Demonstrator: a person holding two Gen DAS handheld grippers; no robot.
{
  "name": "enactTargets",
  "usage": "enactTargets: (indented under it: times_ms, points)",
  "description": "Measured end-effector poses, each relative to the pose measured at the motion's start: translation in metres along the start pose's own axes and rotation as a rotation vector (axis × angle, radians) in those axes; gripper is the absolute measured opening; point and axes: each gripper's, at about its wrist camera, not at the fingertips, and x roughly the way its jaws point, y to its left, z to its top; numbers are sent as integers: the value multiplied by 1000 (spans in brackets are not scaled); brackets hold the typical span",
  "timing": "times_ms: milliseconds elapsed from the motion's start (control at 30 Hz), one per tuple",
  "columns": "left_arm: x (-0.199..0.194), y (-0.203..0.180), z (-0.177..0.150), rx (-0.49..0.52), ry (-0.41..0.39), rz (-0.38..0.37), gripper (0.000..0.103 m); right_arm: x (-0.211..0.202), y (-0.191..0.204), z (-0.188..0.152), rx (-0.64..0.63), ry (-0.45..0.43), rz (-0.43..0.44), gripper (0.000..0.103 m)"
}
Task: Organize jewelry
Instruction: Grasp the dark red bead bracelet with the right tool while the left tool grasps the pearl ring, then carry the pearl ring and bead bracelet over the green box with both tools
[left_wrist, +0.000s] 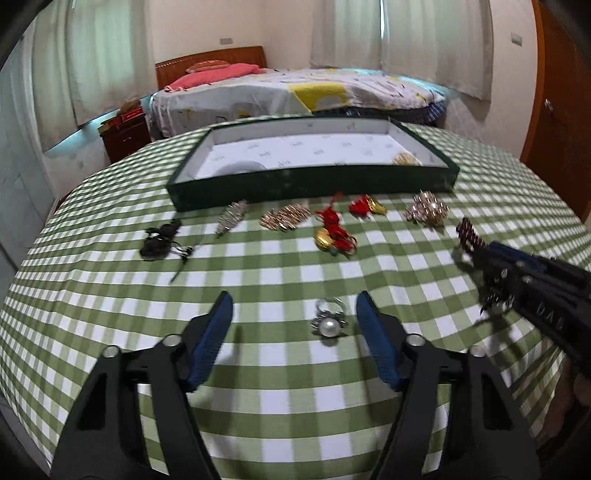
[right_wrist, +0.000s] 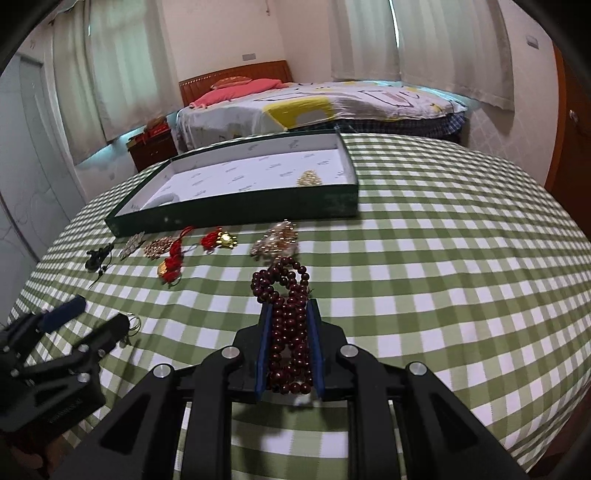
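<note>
Checked tablecloth (right_wrist: 443, 295), right hand-held gripper (right_wrist: 290, 306) clamping bead bracelet (right_wrist: 288, 321)

Bare bench (right_wrist: 443, 277) fills the right of the right-wrist frame; a jewelry row (left_wrist: 288, 218) (mid-frame) stands before the tray (left_wrist: 310, 184)

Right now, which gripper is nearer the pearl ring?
Left. The left gripper is open with the pearl ring between its fingers; the right gripper, shut on the dark red bead bracelet, is off to the side.

Jewelry pieces (left_wrist: 284, 218) lie in a row on the table (left_wrist: 258, 406) before the tray (left_wrist: 310, 184).
</note>
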Motion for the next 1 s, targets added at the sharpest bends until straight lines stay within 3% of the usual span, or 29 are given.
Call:
enactTargets:
  times_ms: [267, 433, 1000]
  points:
    - [4, -9, -4, 40, 13, -36, 21, 0, -8, -2, 31, -2, 22, 19]
    - [4, -9, -5, 38, 6, -70, 21, 0, -4, -2, 21, -3, 25, 19]
    - [-3, 5, -1, -14, -22, -30, 21, 1, 9, -2, -18, 0, 29, 19]
